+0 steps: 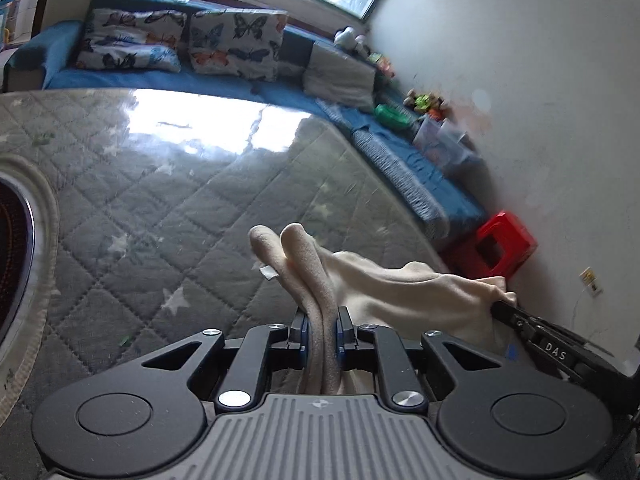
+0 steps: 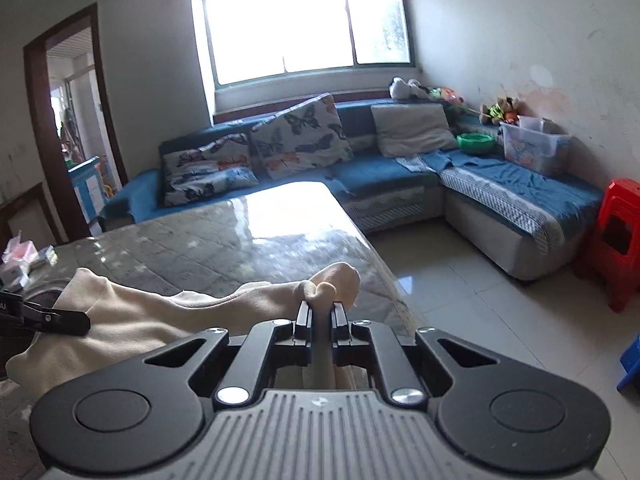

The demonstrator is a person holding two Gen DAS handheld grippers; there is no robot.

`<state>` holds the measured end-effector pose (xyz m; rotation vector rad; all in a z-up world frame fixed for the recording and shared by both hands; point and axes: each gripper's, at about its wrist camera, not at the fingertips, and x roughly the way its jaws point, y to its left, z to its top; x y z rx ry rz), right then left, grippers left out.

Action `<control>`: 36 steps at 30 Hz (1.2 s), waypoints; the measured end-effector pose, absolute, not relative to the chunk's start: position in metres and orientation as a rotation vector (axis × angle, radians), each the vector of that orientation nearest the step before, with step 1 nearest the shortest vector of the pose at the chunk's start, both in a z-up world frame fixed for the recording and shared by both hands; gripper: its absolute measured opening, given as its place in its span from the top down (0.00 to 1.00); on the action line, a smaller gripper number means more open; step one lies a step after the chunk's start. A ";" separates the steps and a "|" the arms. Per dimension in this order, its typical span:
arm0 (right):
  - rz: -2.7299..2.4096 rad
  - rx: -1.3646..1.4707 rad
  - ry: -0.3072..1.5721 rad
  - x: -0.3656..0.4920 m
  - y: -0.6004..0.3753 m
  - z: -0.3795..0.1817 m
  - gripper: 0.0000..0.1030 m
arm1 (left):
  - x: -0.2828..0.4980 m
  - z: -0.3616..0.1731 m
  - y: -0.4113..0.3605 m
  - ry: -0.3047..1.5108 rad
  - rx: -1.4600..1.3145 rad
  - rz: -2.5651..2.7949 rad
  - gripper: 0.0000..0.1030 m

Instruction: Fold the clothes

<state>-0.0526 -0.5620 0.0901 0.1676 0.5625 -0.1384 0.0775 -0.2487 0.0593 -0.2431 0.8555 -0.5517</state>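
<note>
Glossy quilted table cover (image 1: 168,208); left gripper (image 1: 322,330), right gripper (image 2: 321,316) each clamped on soft cream garment (image 1: 400,284).

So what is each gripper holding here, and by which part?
Both hold the cream garment: left gripper and right gripper each pinch a bunched edge.

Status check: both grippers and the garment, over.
Left gripper shut on cream knit garment. Right gripper shut on its other end. Garment spans between, above grey quilted table. Nothing obstructing.
</note>
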 end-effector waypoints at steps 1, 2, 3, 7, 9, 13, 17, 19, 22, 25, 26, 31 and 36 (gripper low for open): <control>-0.149 0.161 0.585 -0.049 -0.563 0.083 0.92 | 0.079 0.056 -0.247 0.861 -0.231 -0.537 0.84; -0.159 0.155 0.607 -0.045 -0.563 0.076 0.90 | 0.080 0.052 -0.245 0.866 -0.220 -0.522 0.83; -0.169 0.140 0.622 -0.044 -0.562 0.071 0.87 | 0.081 0.048 -0.243 0.872 -0.208 -0.507 0.80; -0.199 0.086 0.650 -0.040 -0.556 0.062 0.87 | 0.082 0.044 -0.233 0.863 -0.185 -0.461 0.73; -0.180 0.091 0.635 -0.039 -0.552 0.067 0.87 | 0.082 0.049 -0.230 0.848 -0.195 -0.457 0.73; -0.098 0.124 0.637 -0.021 -0.540 0.071 0.87 | 0.076 0.060 -0.245 0.819 -0.178 -0.493 0.75; -0.050 0.127 0.654 0.001 -0.526 0.063 0.87 | 0.070 0.059 -0.263 0.818 -0.140 -0.545 0.75; -0.041 0.122 0.670 0.012 -0.522 0.057 0.87 | 0.068 0.056 -0.268 0.821 -0.124 -0.561 0.75; -0.036 0.098 0.695 0.024 -0.513 0.048 0.85 | 0.069 0.049 -0.274 0.832 -0.101 -0.567 0.74; -0.039 0.072 0.692 0.029 -0.509 0.043 0.85 | 0.071 0.042 -0.278 0.846 -0.075 -0.560 0.73; -0.046 0.070 0.691 0.029 -0.507 0.043 0.85 | 0.071 0.040 -0.279 0.847 -0.068 -0.559 0.73; -0.025 0.042 0.669 0.027 -0.495 0.051 0.77 | 0.072 0.036 -0.279 0.856 -0.063 -0.563 0.73; -0.029 0.035 0.683 0.031 -0.493 0.048 0.74 | 0.070 0.039 -0.279 0.857 -0.050 -0.561 0.73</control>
